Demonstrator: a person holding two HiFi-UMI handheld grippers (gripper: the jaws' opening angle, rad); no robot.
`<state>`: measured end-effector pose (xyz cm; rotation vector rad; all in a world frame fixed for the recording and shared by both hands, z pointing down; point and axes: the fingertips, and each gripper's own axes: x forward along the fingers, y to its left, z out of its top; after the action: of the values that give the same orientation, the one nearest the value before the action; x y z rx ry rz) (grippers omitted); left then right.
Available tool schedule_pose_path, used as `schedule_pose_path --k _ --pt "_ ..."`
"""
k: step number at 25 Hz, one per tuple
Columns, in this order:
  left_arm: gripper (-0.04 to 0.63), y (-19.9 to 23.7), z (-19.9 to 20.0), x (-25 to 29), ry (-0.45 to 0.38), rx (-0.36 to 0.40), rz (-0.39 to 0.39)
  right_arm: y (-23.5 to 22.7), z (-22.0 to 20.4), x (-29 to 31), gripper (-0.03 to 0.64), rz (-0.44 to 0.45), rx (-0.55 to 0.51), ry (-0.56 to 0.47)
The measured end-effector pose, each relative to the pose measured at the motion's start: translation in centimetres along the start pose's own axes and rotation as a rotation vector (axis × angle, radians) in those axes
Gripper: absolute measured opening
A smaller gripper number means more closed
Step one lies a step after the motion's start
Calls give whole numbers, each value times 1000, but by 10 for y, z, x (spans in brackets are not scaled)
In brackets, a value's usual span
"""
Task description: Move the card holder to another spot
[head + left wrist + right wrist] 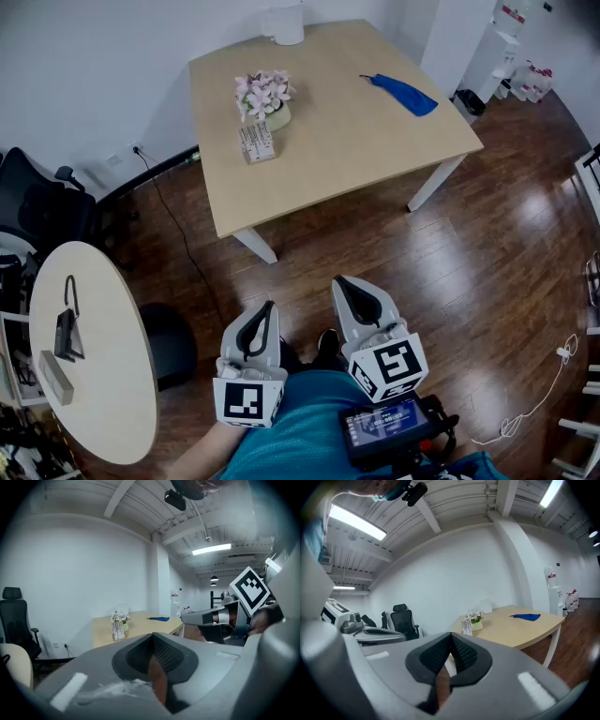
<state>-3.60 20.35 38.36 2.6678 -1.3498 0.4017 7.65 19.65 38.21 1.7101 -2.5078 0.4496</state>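
The card holder (256, 142) is a small clear stand with printed cards. It sits on the square wooden table (375, 141), just in front of a pot of pink flowers (265, 98). It also shows far off in the left gripper view (117, 627) and the right gripper view (466, 626). Both grippers hang low over the wooden floor, well short of the table. My left gripper (268, 309) is shut with nothing in it, its pads meeting in a line (152, 637). My right gripper (343, 283) is likewise shut and empty (451, 637).
A blue cloth (401, 94) lies at the table's far right and a white jug (284, 23) at its back edge. A round table (103, 394) with dark items and a black office chair (37, 202) stand to the left. A white cable (534, 394) lies on the floor at right.
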Motion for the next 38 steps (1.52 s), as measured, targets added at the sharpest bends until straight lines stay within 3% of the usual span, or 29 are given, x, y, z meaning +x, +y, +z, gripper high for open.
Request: schedule_pose_path --k 10,21,27,33,38 --pt "12 33 2 30 -14 -29 1 -9 1 40 -8 -18 -9 30" --pt "12 124 37 112 -81 -20 -89 -26 39 136 -8 -142 -55 30" --pt "12 191 66 153 -141 20 -64 -41 68 194 -8 -233 -82 24" --pt "12 238 71 165 -157 -6 -58 -44 79 234 -8 -288 -72 14" --pt "12 268 70 178 -146 -34 -19 -51 78 263 -8 -278 -75 29"
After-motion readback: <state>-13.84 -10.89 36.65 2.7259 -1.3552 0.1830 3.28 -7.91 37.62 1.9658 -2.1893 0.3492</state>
